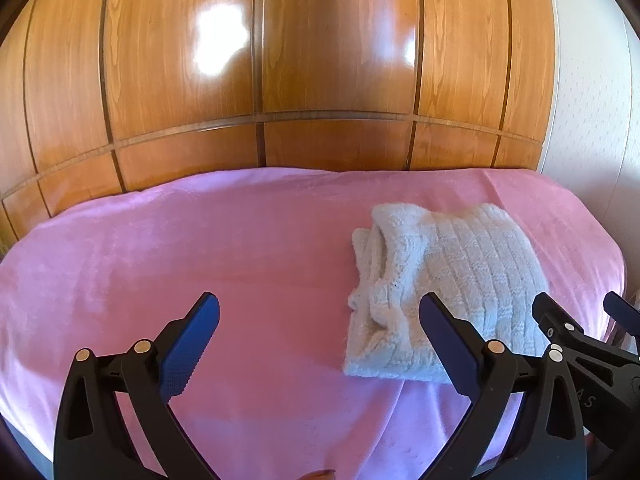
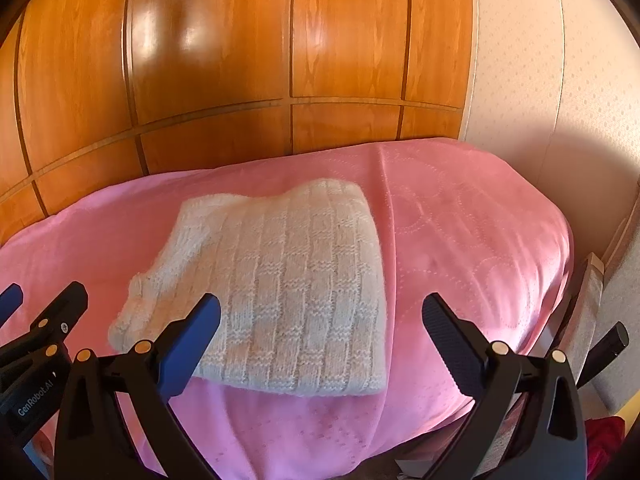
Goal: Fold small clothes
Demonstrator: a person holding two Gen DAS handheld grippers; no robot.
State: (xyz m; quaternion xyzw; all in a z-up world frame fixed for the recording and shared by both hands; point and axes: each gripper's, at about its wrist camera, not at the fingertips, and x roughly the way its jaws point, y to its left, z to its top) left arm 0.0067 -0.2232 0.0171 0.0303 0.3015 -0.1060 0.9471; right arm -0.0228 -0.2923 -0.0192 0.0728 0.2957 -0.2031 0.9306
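Lying folded on the pink blanket (image 1: 200,240), the white knit sweater (image 2: 280,280) is resting untouched; left gripper (image 1: 320,316) and right gripper (image 2: 322,316) are hovering, jaws spread, empty.

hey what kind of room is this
Most likely a bedroom: a pink bedspread covers what looks like a bed, glossy wooden wardrobe doors stand behind it, and a folded white knitted garment lies on top.

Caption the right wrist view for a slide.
Open right tongs hover above a folded white knit sweater lying on a pink bedspread, wooden wardrobe behind.
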